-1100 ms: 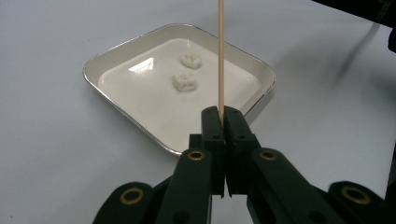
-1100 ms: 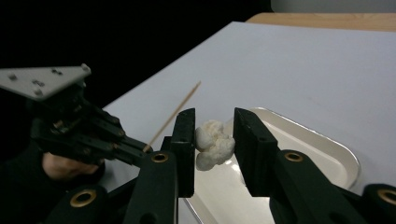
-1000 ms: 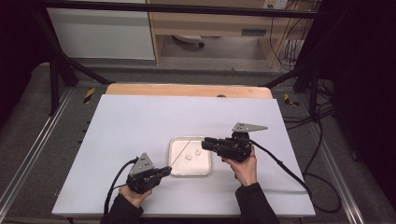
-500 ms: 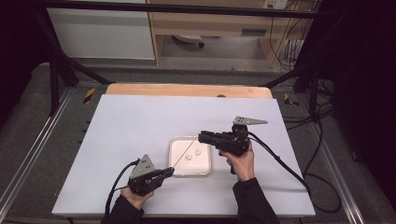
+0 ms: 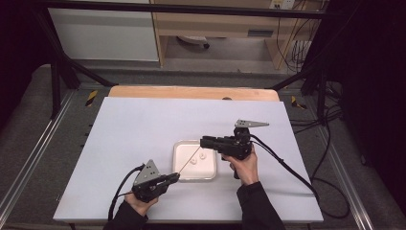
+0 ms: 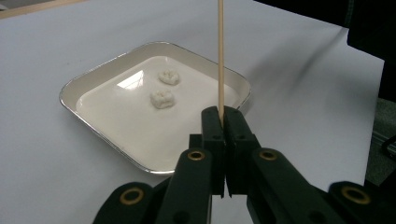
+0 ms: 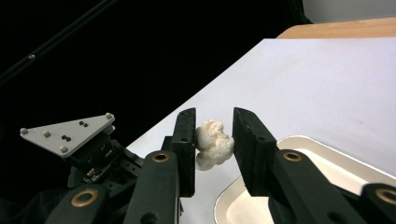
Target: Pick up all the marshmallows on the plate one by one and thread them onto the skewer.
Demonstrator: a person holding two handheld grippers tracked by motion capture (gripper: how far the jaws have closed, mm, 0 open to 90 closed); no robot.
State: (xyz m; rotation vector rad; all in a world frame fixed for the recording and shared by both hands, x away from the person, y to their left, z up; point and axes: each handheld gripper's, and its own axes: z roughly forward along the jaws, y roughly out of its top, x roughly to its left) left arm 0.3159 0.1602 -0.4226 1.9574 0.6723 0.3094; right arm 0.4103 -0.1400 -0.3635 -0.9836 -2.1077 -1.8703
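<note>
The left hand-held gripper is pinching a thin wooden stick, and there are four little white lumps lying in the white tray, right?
Not quite. The left hand-held gripper does pinch the thin wooden stick, but the white tray has two little white lumps lying in it, not four. The left gripper view shows this. A third lump sits between the right hand-held gripper's jaws.

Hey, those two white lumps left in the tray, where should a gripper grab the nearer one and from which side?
Grip the nearer lump across its middle, coming straight down from above. It sits low and alone on the flat floor of the tray, clear of the other lump, and the raised rim would likely block a level approach. It looks soft, so squeeze lightly.
</note>
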